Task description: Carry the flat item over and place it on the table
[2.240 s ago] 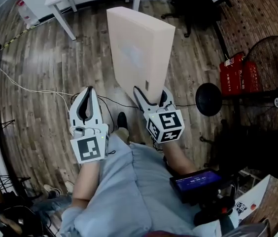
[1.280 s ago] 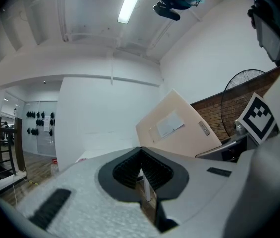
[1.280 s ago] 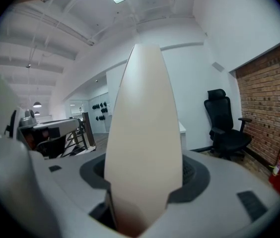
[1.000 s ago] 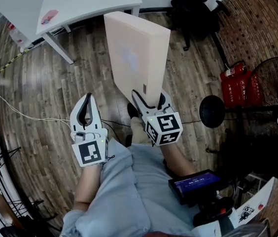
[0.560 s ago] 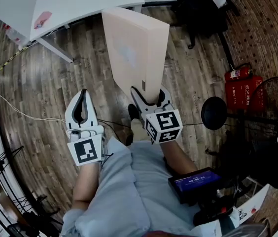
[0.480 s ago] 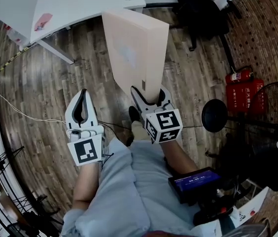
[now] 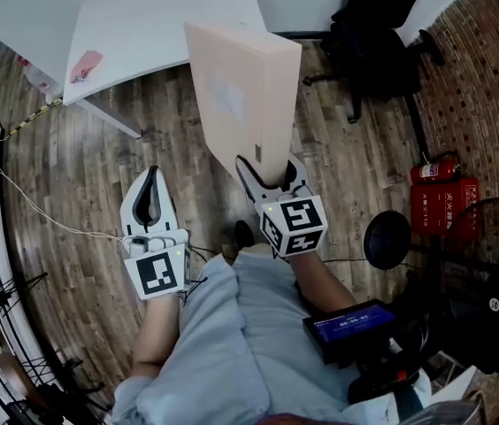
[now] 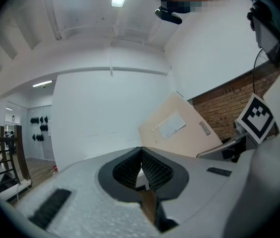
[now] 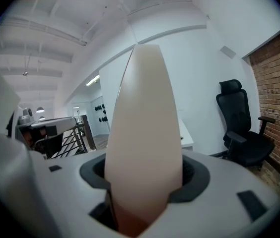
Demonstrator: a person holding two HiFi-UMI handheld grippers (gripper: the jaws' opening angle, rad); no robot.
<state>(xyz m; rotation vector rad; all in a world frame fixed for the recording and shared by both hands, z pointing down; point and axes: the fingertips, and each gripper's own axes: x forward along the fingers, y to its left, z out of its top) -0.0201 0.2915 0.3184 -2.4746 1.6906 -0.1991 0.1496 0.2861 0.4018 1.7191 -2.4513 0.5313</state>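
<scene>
A flat pale-pink box (image 7: pixel 242 87) stands on edge, gripped at its lower end by my right gripper (image 7: pixel 272 177), whose jaws press on both faces. In the right gripper view the box's edge (image 9: pixel 142 133) rises straight up between the jaws and hides most of what lies ahead. The box's face with a white label (image 8: pixel 179 128) also shows in the left gripper view. My left gripper (image 7: pixel 150 195) hangs beside it at the left, shut and empty, its pads (image 8: pixel 142 168) meeting. A white table (image 7: pixel 157 20) lies ahead, just beyond the box's top.
A black office chair (image 7: pixel 382 11) stands at the far right of the table. Red fire extinguishers (image 7: pixel 444 206) and a fan base (image 7: pixel 387 239) sit on the wooden floor at the right. A cable (image 7: pixel 46 220) trails at the left. A pink item (image 7: pixel 86 65) lies on the table.
The table has come nearer and fills more of the head view's top; the floor slides back beneath me. The box stays upright in the right gripper. The left gripper remains shut.
</scene>
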